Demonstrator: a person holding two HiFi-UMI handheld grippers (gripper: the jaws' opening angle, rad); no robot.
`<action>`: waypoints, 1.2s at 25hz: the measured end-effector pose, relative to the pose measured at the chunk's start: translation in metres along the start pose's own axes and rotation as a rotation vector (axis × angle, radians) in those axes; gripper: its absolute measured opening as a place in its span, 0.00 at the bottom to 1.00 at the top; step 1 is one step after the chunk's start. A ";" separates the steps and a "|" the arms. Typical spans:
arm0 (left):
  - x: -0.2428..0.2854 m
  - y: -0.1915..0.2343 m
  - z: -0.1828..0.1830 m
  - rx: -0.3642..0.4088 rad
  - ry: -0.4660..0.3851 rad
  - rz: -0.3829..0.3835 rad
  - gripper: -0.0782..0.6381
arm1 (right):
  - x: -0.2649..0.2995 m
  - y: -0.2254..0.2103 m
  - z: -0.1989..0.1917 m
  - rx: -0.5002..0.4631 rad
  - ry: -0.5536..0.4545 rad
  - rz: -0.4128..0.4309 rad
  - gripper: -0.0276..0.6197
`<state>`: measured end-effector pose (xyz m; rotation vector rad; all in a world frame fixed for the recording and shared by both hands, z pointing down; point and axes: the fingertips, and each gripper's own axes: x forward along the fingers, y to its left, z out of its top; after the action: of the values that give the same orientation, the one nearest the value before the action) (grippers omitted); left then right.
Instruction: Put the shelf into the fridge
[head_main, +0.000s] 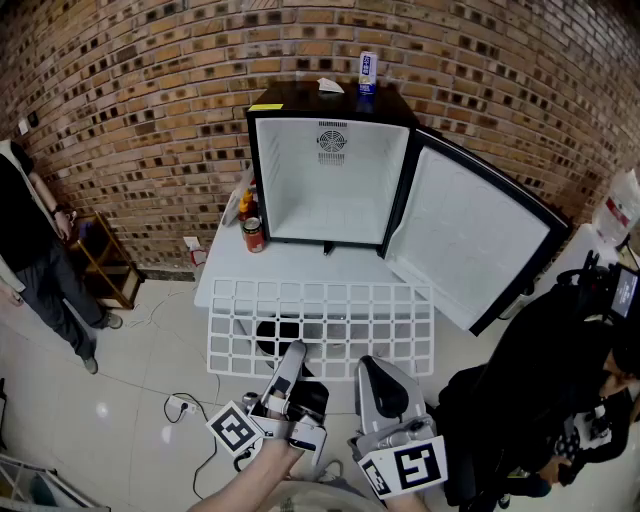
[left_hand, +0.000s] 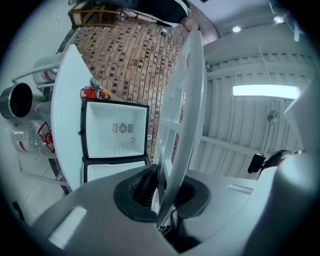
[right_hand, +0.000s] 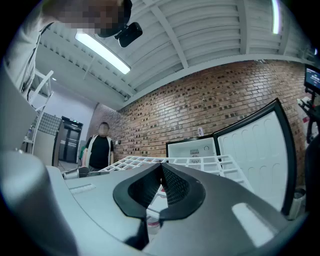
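Observation:
A white grid shelf (head_main: 320, 320) hangs level in front of the open mini fridge (head_main: 330, 180), whose white inside is bare. My left gripper (head_main: 292, 352) is shut on the shelf's near edge; in the left gripper view the shelf (left_hand: 185, 100) runs edge-on between the pads out of the gripper (left_hand: 162, 185). My right gripper (head_main: 372, 365) is shut, its tips at the shelf's near edge further right. In the right gripper view the jaws of the gripper (right_hand: 161, 167) meet, with the shelf (right_hand: 200, 162) stretching beyond and under them; no bar shows pinched there.
The fridge door (head_main: 470, 240) stands swung open to the right. The fridge sits on a white table (head_main: 215, 275) with a red can (head_main: 253, 235) beside it and a blue-white can (head_main: 367, 70) on top. A person (head_main: 35, 250) stands at the left by a wooden stool (head_main: 105, 260).

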<state>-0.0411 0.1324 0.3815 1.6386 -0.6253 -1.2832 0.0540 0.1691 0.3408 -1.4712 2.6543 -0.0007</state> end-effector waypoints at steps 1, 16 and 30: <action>0.003 0.000 -0.003 0.002 0.002 -0.001 0.13 | -0.001 -0.004 0.001 0.000 0.000 0.000 0.04; 0.035 0.009 -0.029 0.038 -0.011 -0.006 0.13 | -0.001 -0.045 0.002 0.001 -0.004 0.043 0.04; 0.078 0.051 -0.001 0.014 -0.023 -0.006 0.13 | 0.054 -0.075 -0.012 -0.008 0.001 0.034 0.04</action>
<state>-0.0078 0.0458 0.3912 1.6409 -0.6451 -1.3064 0.0878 0.0825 0.3520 -1.4290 2.6827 0.0120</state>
